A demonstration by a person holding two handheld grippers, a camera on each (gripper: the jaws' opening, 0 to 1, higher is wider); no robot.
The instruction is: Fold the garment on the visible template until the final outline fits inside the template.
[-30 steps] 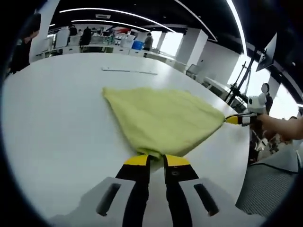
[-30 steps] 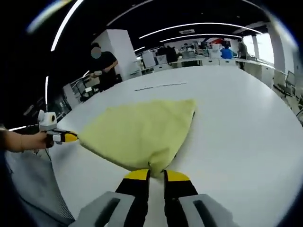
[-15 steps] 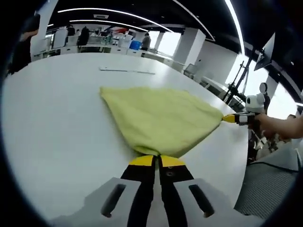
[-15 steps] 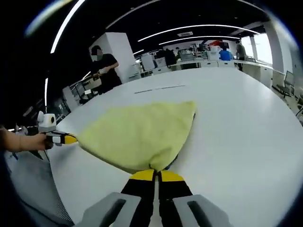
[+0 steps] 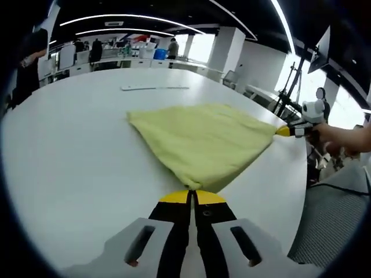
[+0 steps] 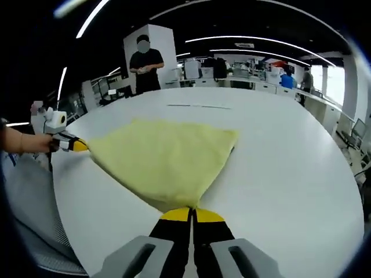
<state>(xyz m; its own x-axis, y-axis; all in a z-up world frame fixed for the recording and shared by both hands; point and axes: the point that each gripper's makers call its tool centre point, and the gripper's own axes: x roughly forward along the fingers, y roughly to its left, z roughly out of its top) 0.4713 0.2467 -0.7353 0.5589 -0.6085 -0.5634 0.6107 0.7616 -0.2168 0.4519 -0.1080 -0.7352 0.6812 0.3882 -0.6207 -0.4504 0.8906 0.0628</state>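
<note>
Left gripper view: the left gripper (image 5: 192, 196) is clenched on the near corner of the yellow-green garment (image 5: 200, 138), jaws pressed together with cloth pinched at the tips. The garment lies spread on the white table (image 5: 69, 156), stretched toward the right gripper (image 5: 285, 131), which is seen at the far corner, held by a hand (image 5: 342, 139). A pale strip (image 5: 154, 88) lies well apart beyond the cloth; whether it belongs to the template cannot be told. No template outline is made out around the cloth.

Risk, as judged: the bite on the corner is thin, so a pull could slip it free. Uneven tension between the two corners could skew the fold.

Right gripper view: the right gripper (image 6: 192, 211) is likewise clenched on its corner of the garment (image 6: 165, 159); the left gripper (image 6: 74, 145) is seen pinching the opposite corner near the table (image 6: 290, 168) edge. A standing person (image 6: 145, 63) is seen beyond the table.

Risk, as judged: cloth dragged toward that edge could hang off the workspace.

No brand, label or legible writing is found in either view.
</note>
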